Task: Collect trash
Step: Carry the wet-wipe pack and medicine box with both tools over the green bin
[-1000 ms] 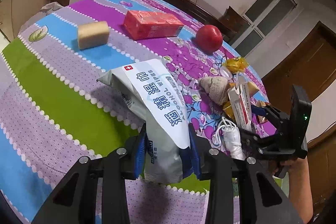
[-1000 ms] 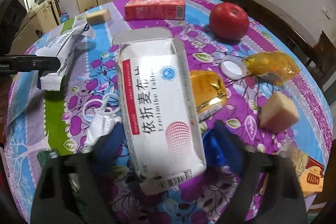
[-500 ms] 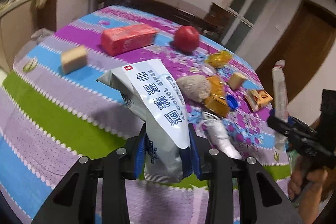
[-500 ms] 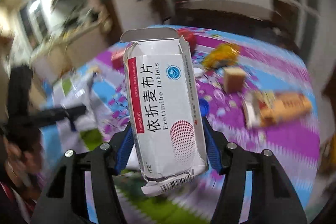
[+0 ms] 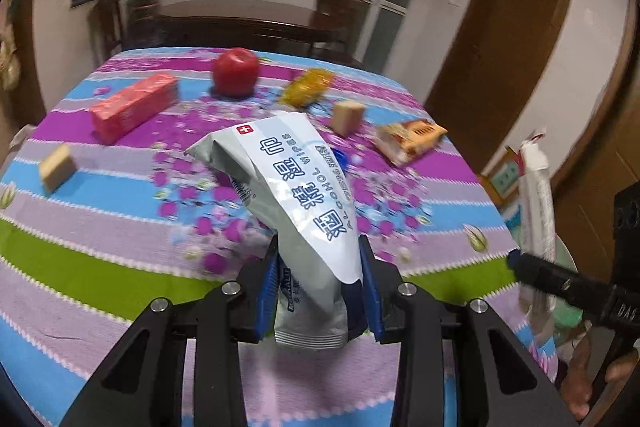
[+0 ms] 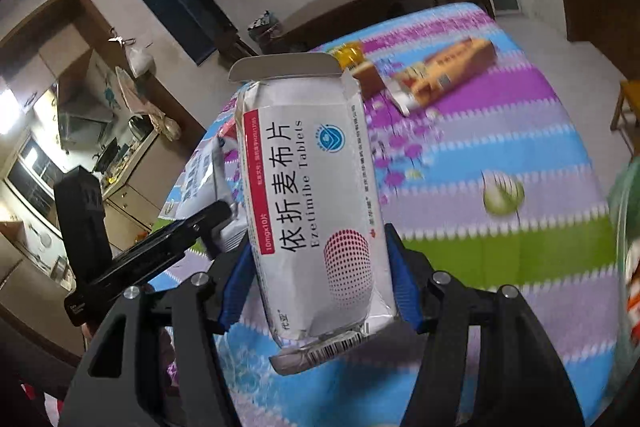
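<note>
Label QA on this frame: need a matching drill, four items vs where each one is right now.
Column 1:
1. alcohol wipes pack
2. tablet box
3. red apple
4. red carton

Column 2:
A. lying on the tablecloth at the left, near the apple
B. clamped in the left gripper
C. standing on the tablecloth near the far edge
D. clamped in the right gripper, top flap open

Pairs: 1-B, 2-D, 3-C, 4-A
</note>
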A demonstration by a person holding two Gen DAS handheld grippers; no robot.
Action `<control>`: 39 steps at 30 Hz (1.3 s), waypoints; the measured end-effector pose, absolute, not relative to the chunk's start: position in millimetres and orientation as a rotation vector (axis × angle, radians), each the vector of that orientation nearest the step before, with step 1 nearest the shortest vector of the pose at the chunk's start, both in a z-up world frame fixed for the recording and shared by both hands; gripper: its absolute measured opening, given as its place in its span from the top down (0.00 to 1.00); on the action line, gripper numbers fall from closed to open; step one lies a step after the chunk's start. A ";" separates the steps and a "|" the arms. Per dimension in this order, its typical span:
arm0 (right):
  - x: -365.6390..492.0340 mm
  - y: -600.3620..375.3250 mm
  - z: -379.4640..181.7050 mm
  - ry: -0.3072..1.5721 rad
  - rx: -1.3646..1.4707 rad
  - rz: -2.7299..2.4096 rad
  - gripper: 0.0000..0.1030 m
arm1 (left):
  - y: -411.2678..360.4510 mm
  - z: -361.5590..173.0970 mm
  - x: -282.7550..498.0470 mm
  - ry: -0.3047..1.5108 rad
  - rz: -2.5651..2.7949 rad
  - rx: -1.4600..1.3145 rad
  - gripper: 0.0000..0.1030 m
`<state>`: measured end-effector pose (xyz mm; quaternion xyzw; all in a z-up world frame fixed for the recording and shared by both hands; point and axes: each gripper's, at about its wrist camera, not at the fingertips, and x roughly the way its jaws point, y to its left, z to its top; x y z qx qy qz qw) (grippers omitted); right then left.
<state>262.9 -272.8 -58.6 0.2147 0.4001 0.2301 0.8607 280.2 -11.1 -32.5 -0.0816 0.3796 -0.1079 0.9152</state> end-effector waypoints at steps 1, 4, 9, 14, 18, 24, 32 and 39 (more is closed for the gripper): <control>257.7 -273.9 -62.4 0.845 0.457 0.478 0.44 | -16.8 -33.9 279.1 0.786 -0.234 -0.160 0.64; 249.1 -275.6 -68.8 0.859 0.475 0.471 0.44 | -34.7 -37.1 276.0 0.796 -0.274 -0.133 0.64; 242.5 -289.0 -71.8 0.859 0.504 0.437 0.44 | -63.4 -38.8 274.6 0.799 -0.321 -0.072 0.64; 231.4 -317.2 -50.6 0.800 0.510 0.375 0.44 | -86.5 -26.3 283.2 0.773 -0.352 -0.033 0.64; 223.9 -343.7 -33.0 0.755 0.507 0.310 0.44 | -113.9 -15.9 292.4 0.745 -0.374 0.017 0.64; 212.7 -386.1 -16.7 0.714 0.506 0.208 0.44 | -168.0 -4.9 305.9 0.717 -0.433 0.091 0.64; 190.1 -448.3 -14.3 0.697 0.553 0.073 0.44 | -244.6 0.4 309.5 0.692 -0.520 0.181 0.64; 174.5 -494.6 -23.9 0.710 0.589 -0.037 0.44 | -308.3 -3.9 302.9 0.678 -0.588 0.267 0.64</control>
